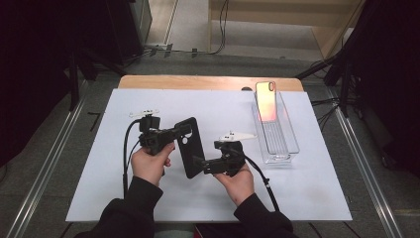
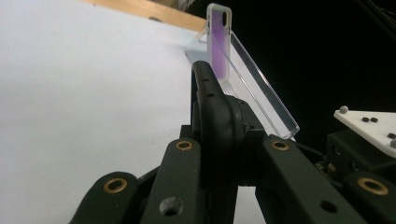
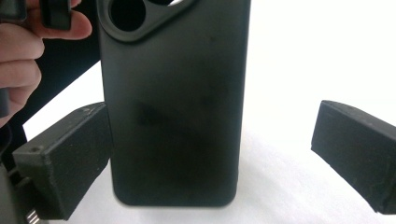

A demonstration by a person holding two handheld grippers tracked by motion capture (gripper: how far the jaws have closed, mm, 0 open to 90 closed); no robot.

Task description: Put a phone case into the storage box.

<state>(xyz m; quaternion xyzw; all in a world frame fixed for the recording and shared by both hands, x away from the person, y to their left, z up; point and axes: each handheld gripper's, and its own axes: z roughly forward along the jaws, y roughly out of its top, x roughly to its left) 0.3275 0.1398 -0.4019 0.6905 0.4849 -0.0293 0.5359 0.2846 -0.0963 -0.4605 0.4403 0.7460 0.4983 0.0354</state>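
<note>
Lab / data-recording rig, not a home. Wooden worktop [image 1: 148, 82] covered w/ plain white sheet [image 1: 124, 188], metal rails [image 1: 369, 168] along both sides, grey carpet floor [image 1: 89, 148]. Black stands and dark curtains/equipment at the edges, cables [image 1: 327, 109] trailing on floor at back and right. Pale wood structure [image 1: 327, 25] in bkgd. No household furniture.
</note>
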